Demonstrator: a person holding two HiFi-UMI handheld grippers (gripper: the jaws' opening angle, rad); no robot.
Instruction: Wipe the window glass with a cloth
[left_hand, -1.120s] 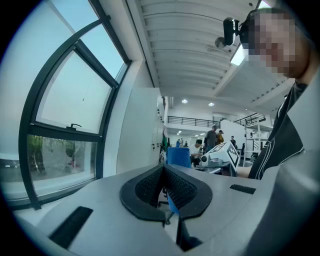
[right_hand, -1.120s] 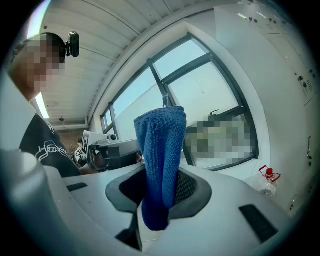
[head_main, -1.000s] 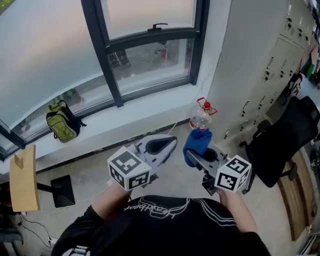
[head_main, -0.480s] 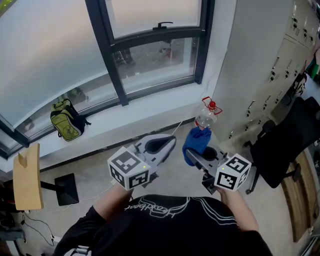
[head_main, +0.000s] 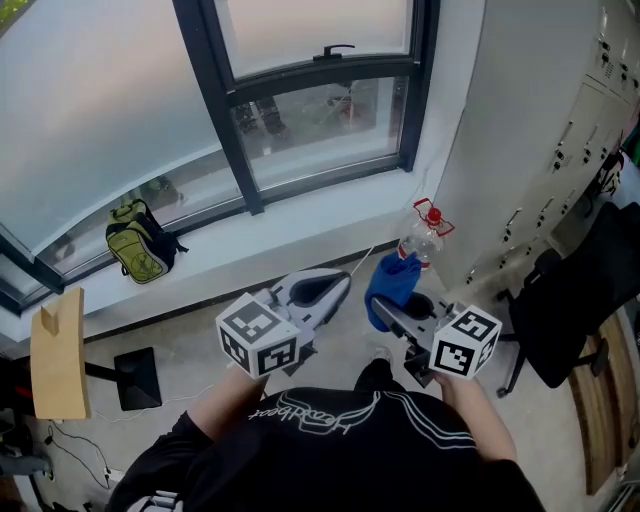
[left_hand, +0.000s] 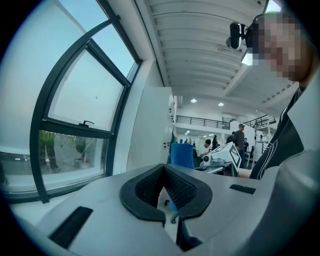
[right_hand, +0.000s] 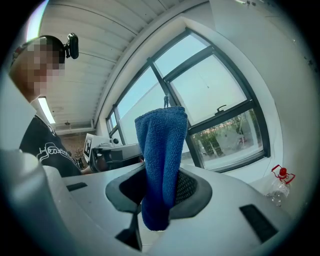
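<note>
— Looking along the right gripper first: what sits between its pads?
— The blue cloth. The jaws are clamped on it. A folded length stands up out of them and a short end hangs below the pads. How it is bunched inside the grip is hidden.
— And the left gripper?
— Pressed together with nothing in it. Its own view shows the black pads meeting at a narrow slit. A scrap of blue shows through that slit, and I cannot tell what it is.
— Where is the cloth relative to the window glass?
— Well apart from it. In the head view both grippers are low, just in front of the person's black shirt, and the panes lie beyond the white sill.
— Any containers?
— A clear plastic bottle with a red cap stands by the white wall, just beyond the cloth in the head view. Whether it holds any liquid I cannot make out. A green backpack rests on the sill at the left, and what is in it does not show.
— What is cut off?
— The black office chair runs out of the right edge and the grey lockers out of the top right corner. A wooden board sits near the left edge, and what carries it is hard to make out
</note>
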